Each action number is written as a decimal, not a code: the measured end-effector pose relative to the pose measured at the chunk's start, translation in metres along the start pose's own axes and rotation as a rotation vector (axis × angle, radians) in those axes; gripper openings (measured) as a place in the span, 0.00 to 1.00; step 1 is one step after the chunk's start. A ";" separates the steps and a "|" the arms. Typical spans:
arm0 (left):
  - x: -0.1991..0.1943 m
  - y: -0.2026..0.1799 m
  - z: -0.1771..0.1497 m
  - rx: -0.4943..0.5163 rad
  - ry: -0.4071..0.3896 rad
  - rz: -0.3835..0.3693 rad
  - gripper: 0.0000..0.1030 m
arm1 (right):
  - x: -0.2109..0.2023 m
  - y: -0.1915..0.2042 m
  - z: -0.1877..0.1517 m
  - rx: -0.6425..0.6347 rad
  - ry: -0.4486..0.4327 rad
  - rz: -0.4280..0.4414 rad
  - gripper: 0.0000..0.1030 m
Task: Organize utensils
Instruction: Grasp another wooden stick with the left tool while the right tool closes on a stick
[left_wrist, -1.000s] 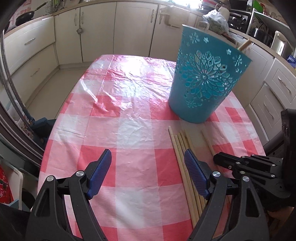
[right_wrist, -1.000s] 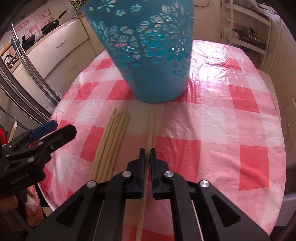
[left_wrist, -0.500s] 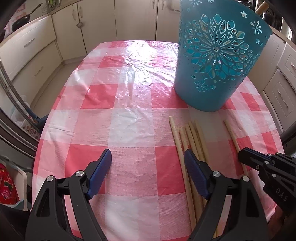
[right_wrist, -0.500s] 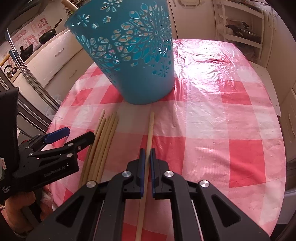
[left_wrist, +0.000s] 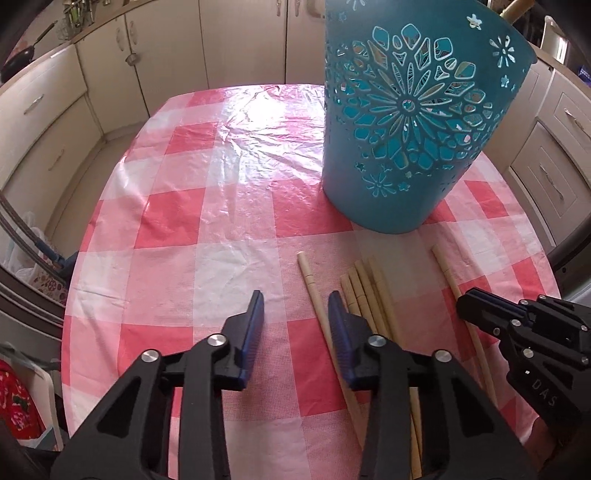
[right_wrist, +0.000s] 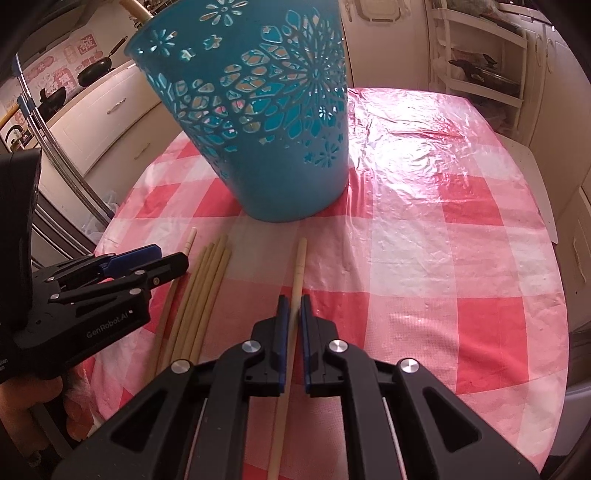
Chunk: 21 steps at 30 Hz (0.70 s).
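1. We find the long pale wooden chopsticks (left_wrist: 364, 295) flat on the pink-and-white checked plastic tablecloth (left_wrist: 221, 221), at 6 o'clock from the teal perforated plastic basket (left_wrist: 410, 129).
2. Count: six sticks lying down. One stray at 9 o'clock of the pack, four bundled and touching, one alone (right_wrist: 298, 273) at 3 o'clock. One basket, with at least one wooden handle poking over its rim.
3. Right gripper (right_wrist: 291, 317): clamped on the lone stick, which runs between the blue pads; whether it has left the cloth we cannot tell.
4. Left gripper (left_wrist: 295, 314): jaws have just been closing and now stand partly open. The stray stick (left_wrist: 314, 291) lies nearer the right-hand pad. No pad contact visible, nothing held.
5. Risks, as we judge them: the left pads straddle the stick off-centre, so closing may roll it into the bundle or pinch only cloth. The right grip sits near one end, so the long stick may swing, or catch the basket's cut-outs.
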<state>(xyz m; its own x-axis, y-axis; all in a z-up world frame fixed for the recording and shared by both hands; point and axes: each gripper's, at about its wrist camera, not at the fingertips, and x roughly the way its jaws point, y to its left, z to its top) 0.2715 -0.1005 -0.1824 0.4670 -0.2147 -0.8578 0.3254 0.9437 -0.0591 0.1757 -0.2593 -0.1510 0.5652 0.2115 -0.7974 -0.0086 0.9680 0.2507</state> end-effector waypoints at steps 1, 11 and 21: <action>0.001 -0.001 0.001 0.003 0.005 -0.017 0.20 | 0.001 0.000 0.000 0.001 -0.002 0.001 0.07; -0.011 0.002 0.000 0.000 0.053 -0.115 0.04 | 0.002 -0.003 0.000 0.004 -0.019 0.017 0.07; -0.159 0.035 0.066 -0.132 -0.434 -0.306 0.04 | 0.001 -0.008 0.000 0.046 -0.028 0.045 0.08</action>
<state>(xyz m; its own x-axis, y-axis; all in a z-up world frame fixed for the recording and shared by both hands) 0.2625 -0.0501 -0.0145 0.6730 -0.5420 -0.5033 0.4069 0.8395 -0.3601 0.1761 -0.2668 -0.1544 0.5880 0.2503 -0.7692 0.0028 0.9503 0.3114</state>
